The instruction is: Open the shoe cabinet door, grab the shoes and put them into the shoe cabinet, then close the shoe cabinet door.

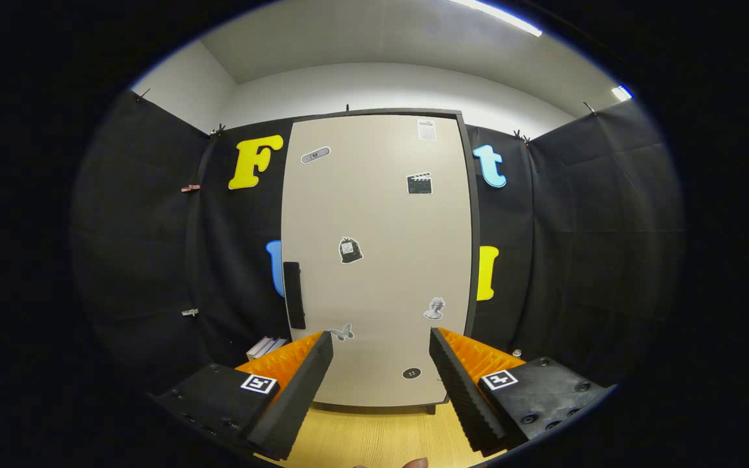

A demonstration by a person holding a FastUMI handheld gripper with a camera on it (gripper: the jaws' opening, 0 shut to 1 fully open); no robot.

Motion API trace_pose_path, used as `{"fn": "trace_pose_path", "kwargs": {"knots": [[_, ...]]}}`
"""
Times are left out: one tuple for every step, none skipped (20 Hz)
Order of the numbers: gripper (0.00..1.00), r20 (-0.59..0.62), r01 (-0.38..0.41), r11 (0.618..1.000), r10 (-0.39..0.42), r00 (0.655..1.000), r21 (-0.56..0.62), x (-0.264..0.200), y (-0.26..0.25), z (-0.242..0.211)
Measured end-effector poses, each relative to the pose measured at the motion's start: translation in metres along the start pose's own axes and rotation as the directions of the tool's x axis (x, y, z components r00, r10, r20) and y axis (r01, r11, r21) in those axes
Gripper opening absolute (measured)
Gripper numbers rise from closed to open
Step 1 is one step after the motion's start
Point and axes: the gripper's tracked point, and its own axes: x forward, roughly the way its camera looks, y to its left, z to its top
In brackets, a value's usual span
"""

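Shoe cabinet door [378,260]: standing shut, flush in its dark frame, straight ahead of the gripper [381,341] and beyond its fingertips. Gripper fingers spreading wide apart, pinching nothing, pointing level at the lower half of the door. Dark upright handle [294,295] sitting at the door's left edge, just above and beyond the left finger [296,390]. Stickers dotting the door face. Wooden floor [374,442] lying beneath the fingers, cabinet resting on it. Something pale, perhaps books [266,346], lying low to the left of the cabinet, too small for telling. Shoes not being spotted here.

Fitting either stage: a door waiting for opening, or one closed again with shoes inside; not settling which. For any pull on this door, judging: keeping the fingers spread, lining them up around the handle, closing squarely on it, then swinging along the hinge's arc rather than tugging straight back.
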Motion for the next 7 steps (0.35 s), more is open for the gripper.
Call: {"fn": "trace_pose_path", "kwargs": {"knots": [[0.98,-0.001,0.001,1.0,-0.001,1.0,0.0,-0.0002,-0.0013,-0.0003],[0.98,-0.002,0.001,1.0,-0.001,1.0,0.002,-0.0001,-0.0017,-0.0007],[0.98,-0.003,0.001,1.0,-0.001,1.0,0.004,0.0003,-0.0015,-0.001],[0.98,-0.002,0.001,1.0,-0.001,1.0,0.005,0.0002,-0.0025,-0.0005],[0.98,-0.001,0.002,1.0,-0.002,1.0,0.005,0.0004,-0.0027,0.0003],[0.98,0.0,0.002,1.0,-0.002,1.0,0.005,-0.0001,-0.0031,0.0007],[0.98,0.0,0.003,1.0,-0.003,1.0,0.004,0.0003,-0.0034,0.0006]]}}
